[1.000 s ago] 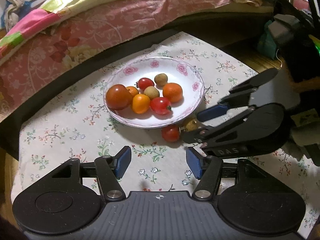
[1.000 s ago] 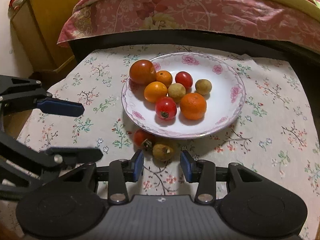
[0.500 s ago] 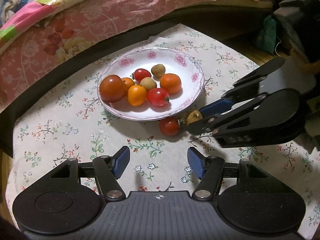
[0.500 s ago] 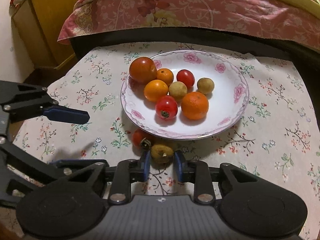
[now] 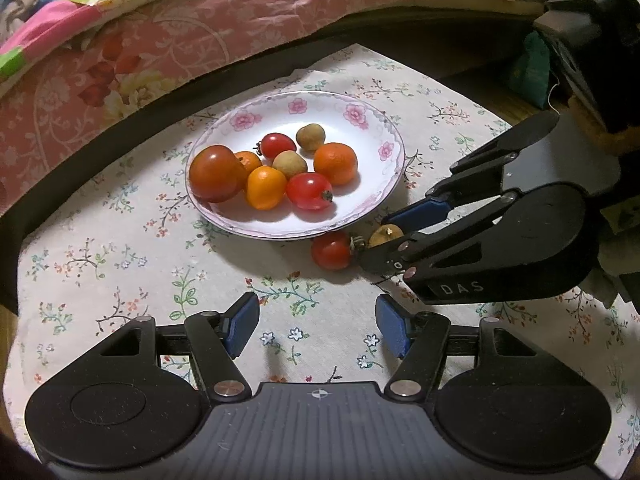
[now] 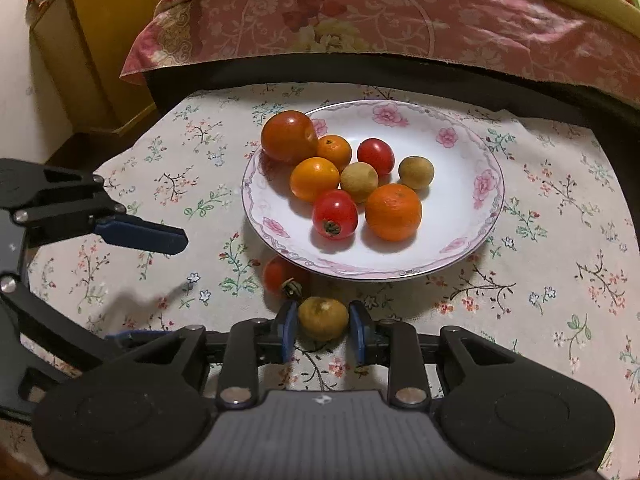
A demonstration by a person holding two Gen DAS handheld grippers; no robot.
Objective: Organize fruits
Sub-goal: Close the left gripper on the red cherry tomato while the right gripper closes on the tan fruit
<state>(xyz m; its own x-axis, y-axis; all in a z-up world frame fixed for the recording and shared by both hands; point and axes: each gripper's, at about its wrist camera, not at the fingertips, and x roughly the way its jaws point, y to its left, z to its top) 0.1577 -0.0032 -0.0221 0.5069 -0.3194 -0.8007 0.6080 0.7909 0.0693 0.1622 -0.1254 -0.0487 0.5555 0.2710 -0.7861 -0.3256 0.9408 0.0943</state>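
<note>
Floral cloth over a table [image 6: 560, 208], beside a bed [image 6: 400, 20] with pink covers. Blue fingers [image 6: 287, 330] of the right gripper [image 6: 322, 330] closed on a small tan fruit [image 6: 323, 317], pads pressing both its sides, fruit low over the cloth just in front of the plate [image 6: 486, 216]. Just beyond, touching or nearly touching the tan fruit: a red tomato [image 6: 280, 274], stem toward the fingers, partly under the plate's rim. Left gripper [image 5: 316, 326] to the side, fingers parted with only bare cloth between, nothing held. On the flowered plate: a big tomato, two small red tomatoes, three orange citrus, two more tan fruits, grouped toward its left side.

Tan fruit likely light, with a thin brittle shell; round, so apt to roll or squirt free. Best held across the middle, gently. Tomato beside it soft, smooth-skinned, easily bruised or nudged away; best taken at its widest part, clear of the stem.
</note>
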